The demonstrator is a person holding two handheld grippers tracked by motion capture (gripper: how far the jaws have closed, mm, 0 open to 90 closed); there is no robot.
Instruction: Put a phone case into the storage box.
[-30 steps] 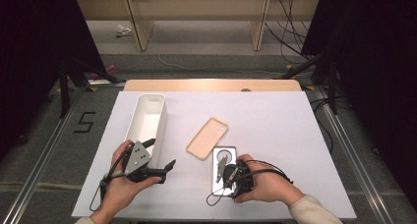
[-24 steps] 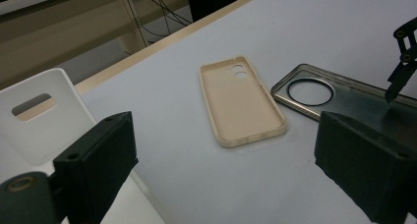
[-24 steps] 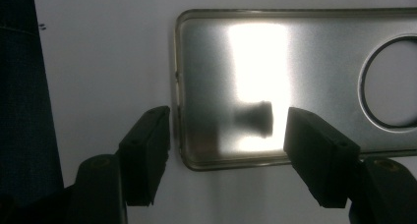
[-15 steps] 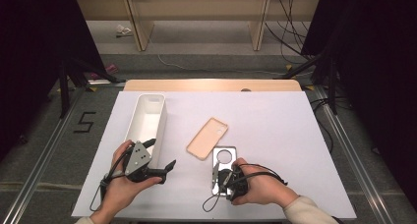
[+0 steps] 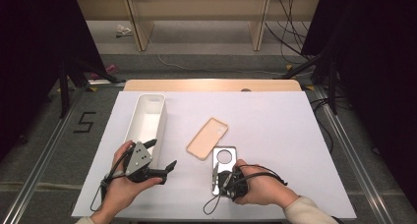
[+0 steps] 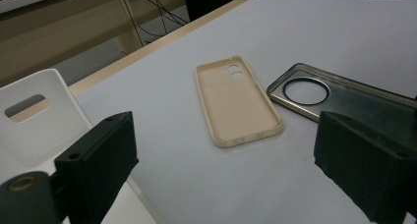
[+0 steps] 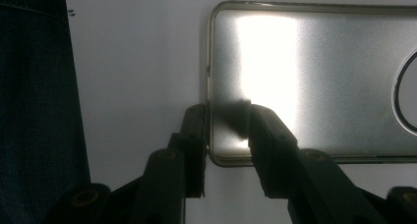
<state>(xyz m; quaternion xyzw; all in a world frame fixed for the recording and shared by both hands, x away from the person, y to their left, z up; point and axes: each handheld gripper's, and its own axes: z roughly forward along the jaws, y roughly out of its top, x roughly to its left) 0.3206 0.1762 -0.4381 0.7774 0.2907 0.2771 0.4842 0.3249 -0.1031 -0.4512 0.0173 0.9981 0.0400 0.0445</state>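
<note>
A clear grey phone case [image 5: 224,161] with a round camera hole lies on the white table. A beige phone case [image 5: 207,138] lies open side up just left of it. My right gripper [image 5: 217,178] is at the grey case's near end. In the right gripper view its jaws [image 7: 226,117] straddle the rim of the grey case [image 7: 314,76], one outside the edge and one over the inside. They have just been closing, and a gap remains. My left gripper [image 5: 164,154] is held open, apart from both cases. In its own view the beige case [image 6: 236,101] and grey case [image 6: 339,96] lie ahead.
A long white bin [image 5: 146,121] stands at the table's left, beside my left hand; its handle slot [image 6: 27,106] shows in the left gripper view. The table's wooden far edge [image 5: 211,85] runs along the back. A dark sleeve [image 7: 34,86] lies left of the right jaws.
The right gripper's jaws have narrowed around the near edge of the grey case, with the hand shifting slightly. The left gripper and both cases have stayed put.
</note>
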